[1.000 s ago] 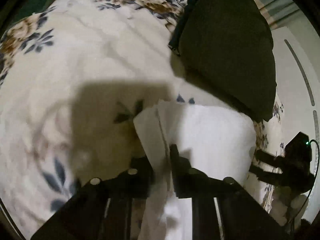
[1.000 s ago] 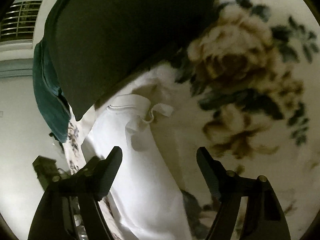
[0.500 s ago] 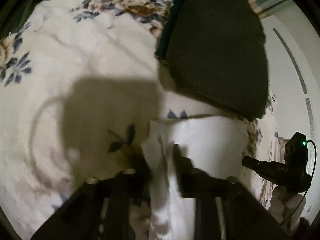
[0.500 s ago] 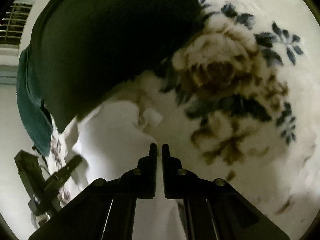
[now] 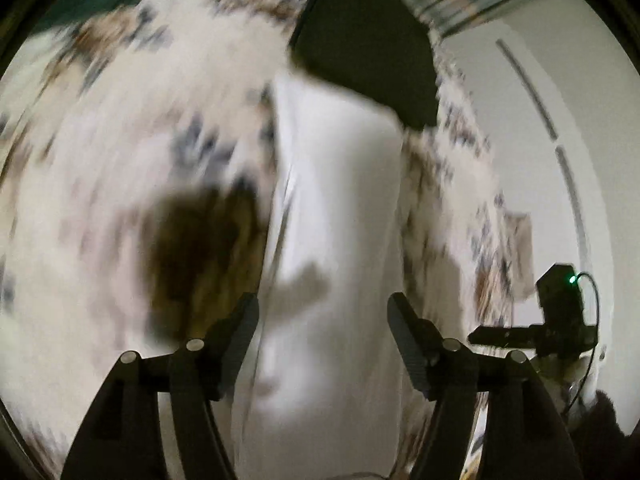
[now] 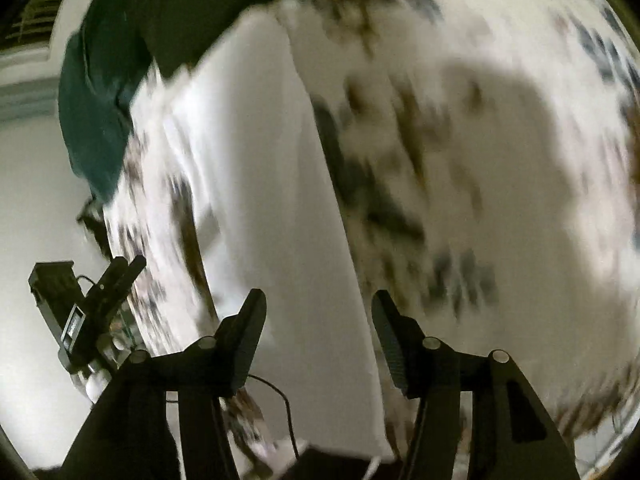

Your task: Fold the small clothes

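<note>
Both my grippers have let go since a moment ago: left gripper [image 5: 323, 322] and right gripper [image 6: 319, 320] hang spread above the white garment [image 5: 340, 208]. Motion blur smears the floral bedspread [image 5: 120, 160], hiding its detail.

One white garment [image 5: 340, 208], one dark cushion [image 5: 368, 52].

Left gripper [image 5: 323, 330] and right gripper [image 6: 319, 326], jaws apart.

No legible text, apparently.
</note>
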A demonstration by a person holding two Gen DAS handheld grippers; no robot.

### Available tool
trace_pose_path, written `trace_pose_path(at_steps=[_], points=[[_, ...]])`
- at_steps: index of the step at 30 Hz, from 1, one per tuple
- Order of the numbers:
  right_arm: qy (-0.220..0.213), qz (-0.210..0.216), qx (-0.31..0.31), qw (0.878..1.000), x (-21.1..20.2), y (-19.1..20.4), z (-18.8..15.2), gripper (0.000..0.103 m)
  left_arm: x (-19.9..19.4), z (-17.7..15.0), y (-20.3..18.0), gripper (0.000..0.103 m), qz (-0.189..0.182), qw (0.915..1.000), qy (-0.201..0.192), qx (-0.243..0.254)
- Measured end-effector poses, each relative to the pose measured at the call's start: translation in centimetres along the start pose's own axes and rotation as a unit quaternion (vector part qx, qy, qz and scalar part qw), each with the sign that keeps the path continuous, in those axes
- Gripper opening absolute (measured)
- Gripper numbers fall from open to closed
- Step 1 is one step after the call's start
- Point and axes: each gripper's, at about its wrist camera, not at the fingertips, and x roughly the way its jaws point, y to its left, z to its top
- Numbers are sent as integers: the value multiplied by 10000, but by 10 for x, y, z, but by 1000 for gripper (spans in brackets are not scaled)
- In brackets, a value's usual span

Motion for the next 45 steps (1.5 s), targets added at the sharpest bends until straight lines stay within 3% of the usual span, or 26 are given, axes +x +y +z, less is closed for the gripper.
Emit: trace_pose_path(at_steps=[3,7,13,14,15,16,17,18,19,25,29,30,31,32,33,34,36,42,45], points=[[324,-128,-67,9994,12,-19,-55,57,0,-56,5,64,371,9982,456,-118],[698,-119,147,9974,46,-39,-117,57,12,-131,17,64,1128,9889,954,-131],[1077,-522,310,9923,114,-66,-180,57,39,-201,34,62,1430,9795,1385,-303],[1114,-565,376,9915,124,-69,-186,57,41,-206,34,58,1446,9794,1378,-284],[1139,-566,444,9909,129,-73,-192,57,43,-212,32,24,1374,9809,1358,-245],[1157,-535,542,9904,136,-77,-198,56,45,-216,31,3,1474,9796,1349,-218],[1140,-498,594,9905,142,-79,-202,45,43,-218,30,3,1497,9804,1264,-224],[1097,-459,625,9909,151,-76,-211,16,39,-219,27,2,1467,9822,1149,-245],[1067,-414,602,9916,152,-75,-216,3,36,-220,24,2,1523,9822,1076,-216],[904,-667,382,9929,167,-59,-231,1,22,-231,45,4,1564,9807,1122,-328],[1107,-588,422,9912,162,-51,-219,6,-4,-204,34,5,1633,9821,884,-317],[1135,-465,436,9915,157,-49,-215,15,-15,-195,25,9,1713,9825,699,-218],[1124,-338,436,9921,151,-47,-212,23,-22,-187,18,27,1834,9813,565,-145],[1068,-278,430,9930,144,-44,-209,44,-28,-176,11,40,1984,9792,407,-85],[950,-277,414,9942,132,-44,-206,54,-28,-167,6,71,2094,9773,299,-76],[760,-331,389,9958,121,-40,-200,55,-24,-158,5,83,2152,9763,201,-76],[552,-456,361,9968,109,-38,-190,56,-6,-148,3,83,2285,9734,151,-31],[209,-1051,356,9936,102,-44,-161,57,85,-132,14,83,2585,9624,821,143],[157,-1231,356,9916,109,-48,-155,57,104,-128,26,103,2678,9589,931,140]])
